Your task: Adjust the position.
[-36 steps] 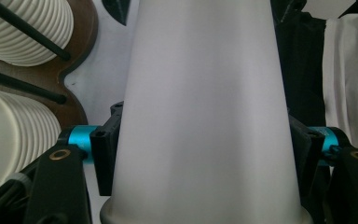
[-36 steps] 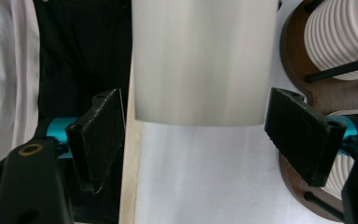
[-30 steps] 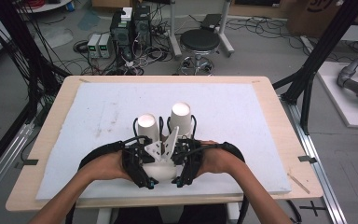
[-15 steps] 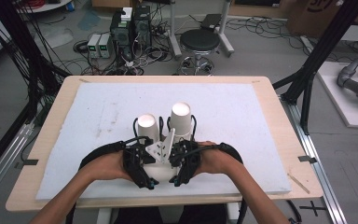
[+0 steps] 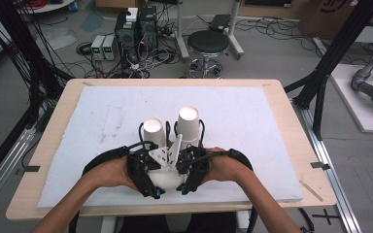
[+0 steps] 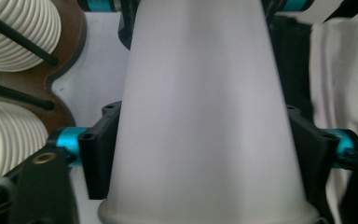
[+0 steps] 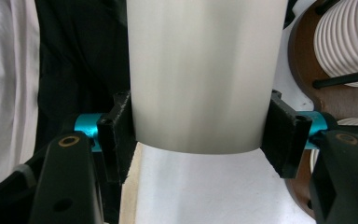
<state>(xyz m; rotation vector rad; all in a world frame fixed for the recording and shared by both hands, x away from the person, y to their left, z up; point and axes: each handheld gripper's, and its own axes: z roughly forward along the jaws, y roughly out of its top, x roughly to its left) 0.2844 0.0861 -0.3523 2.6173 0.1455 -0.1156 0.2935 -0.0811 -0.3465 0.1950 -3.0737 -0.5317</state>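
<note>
left hand: comes in from the near edge and rests low over the white mat, so the gripper reaches forward with its cup out in front.
left gripper: its jaws have just been opening, with the left cup between them. In the left gripper view both pads lie against the cup's wall, so I read a light clamp rather than a release.
left cup: white paper, tapering away from the left gripper's camera, its rolled rim nearest the lens. It is held above the mat near the table's middle, close to its neighbour (contact can't be told).
right cup: also white, it reaches a little farther from the person than the left one. In the right gripper view its lower edge hangs free with the mat visible beneath.
right gripper: clamped on the right cup, pads pressed to both sides of the wall.
right hand: mirrors the left and sits close to it, probably to work the cups against each other.
open room: bare mat lies ahead and to both sides.
edges: the wooden table rim frames the mat, and its near edge lies just behind the wrists (least slack there).
</note>
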